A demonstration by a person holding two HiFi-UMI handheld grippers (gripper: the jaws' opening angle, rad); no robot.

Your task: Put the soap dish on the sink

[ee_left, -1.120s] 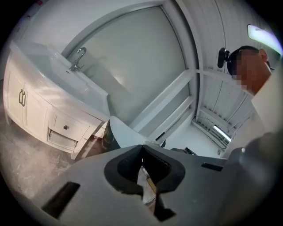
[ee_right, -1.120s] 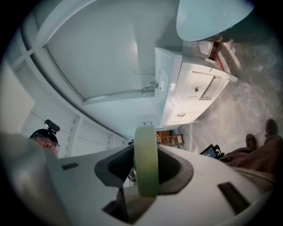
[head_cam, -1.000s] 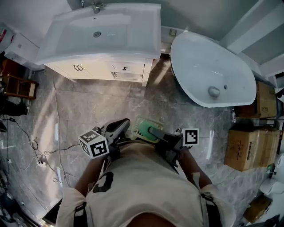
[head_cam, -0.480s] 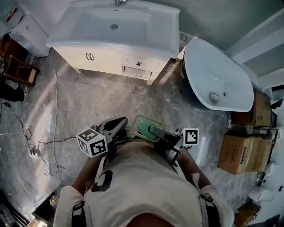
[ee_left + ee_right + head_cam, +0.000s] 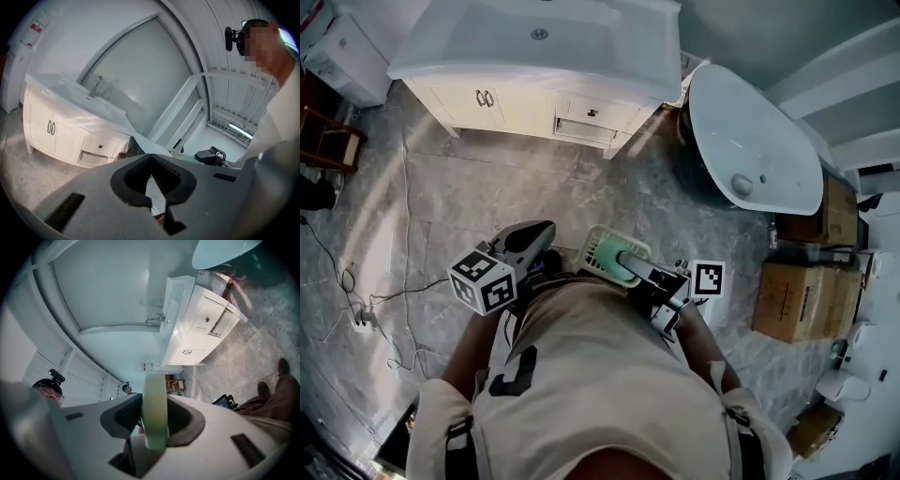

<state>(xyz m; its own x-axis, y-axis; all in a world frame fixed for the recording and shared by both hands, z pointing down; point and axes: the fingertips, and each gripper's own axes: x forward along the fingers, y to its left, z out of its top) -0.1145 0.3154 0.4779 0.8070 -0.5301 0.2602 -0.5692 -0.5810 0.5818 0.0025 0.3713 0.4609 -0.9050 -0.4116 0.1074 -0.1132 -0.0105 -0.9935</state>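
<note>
— Clamped on the thin rim of the soap dish (image 5: 154, 383), edge-on, between the right gripper (image 5: 154, 404) pads. Shut on nothing at the left gripper (image 5: 151, 157).
— Held close to the body, well apart from the sink (image 5: 628, 66). Risk?
— Could pivot or slip from so narrow a pinch, with hard stone floor (image 5: 487, 187) below. Might also clip the counter edge on arrival.
— Best carried level, then lowered flat beside the basin.
</note>
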